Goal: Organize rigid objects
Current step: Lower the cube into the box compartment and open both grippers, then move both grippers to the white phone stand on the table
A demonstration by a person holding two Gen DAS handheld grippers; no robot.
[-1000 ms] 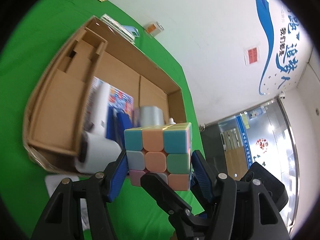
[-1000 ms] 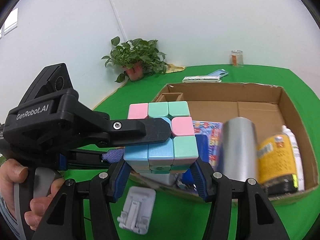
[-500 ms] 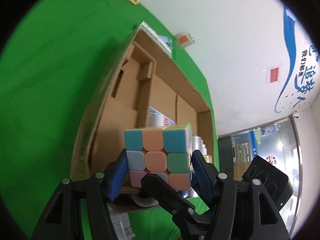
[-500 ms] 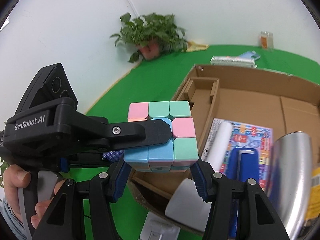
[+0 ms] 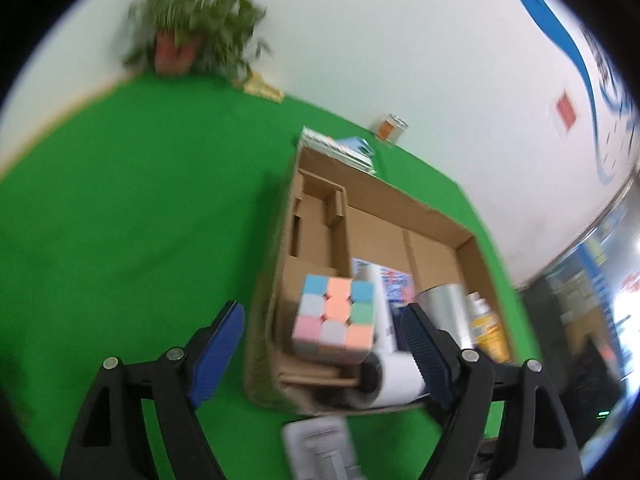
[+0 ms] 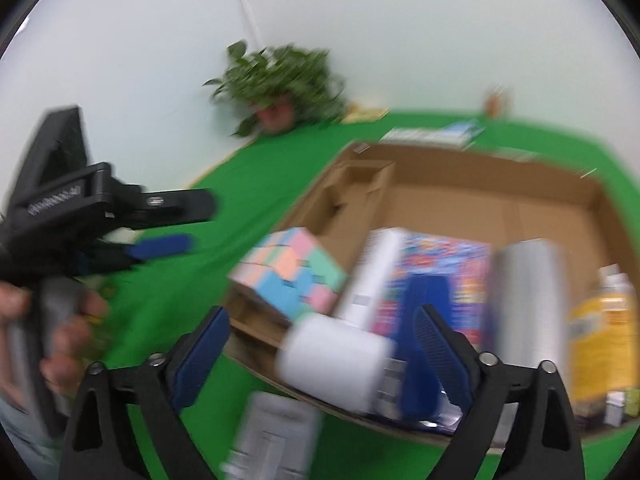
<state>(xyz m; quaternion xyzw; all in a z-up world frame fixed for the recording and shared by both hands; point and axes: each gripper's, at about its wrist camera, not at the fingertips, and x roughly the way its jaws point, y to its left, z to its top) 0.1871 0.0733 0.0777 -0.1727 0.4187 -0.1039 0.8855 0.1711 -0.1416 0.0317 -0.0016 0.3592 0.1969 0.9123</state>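
A pastel puzzle cube (image 5: 334,318) lies in the near left corner of the open cardboard box (image 5: 434,212), free of both grippers; it also shows in the right wrist view (image 6: 290,272). My left gripper (image 5: 320,354) is open and empty, just in front of the box. My right gripper (image 6: 322,354) is open and empty too, near the box's front edge (image 6: 560,180). The left gripper's body (image 6: 100,212) shows at the left of the right wrist view. Both views are blurred.
The box also holds a white roller (image 6: 340,360), a colourful flat pack (image 6: 436,276), a silver can (image 6: 528,300) and a yellow bottle (image 6: 604,320). A white plastic piece (image 5: 320,448) lies on the green table in front. A potted plant (image 5: 192,36) stands at the back.
Both grippers opened and let go of the cube, which now rests in the box. Both grippers pulled back and apart; the left one swung away to the left.
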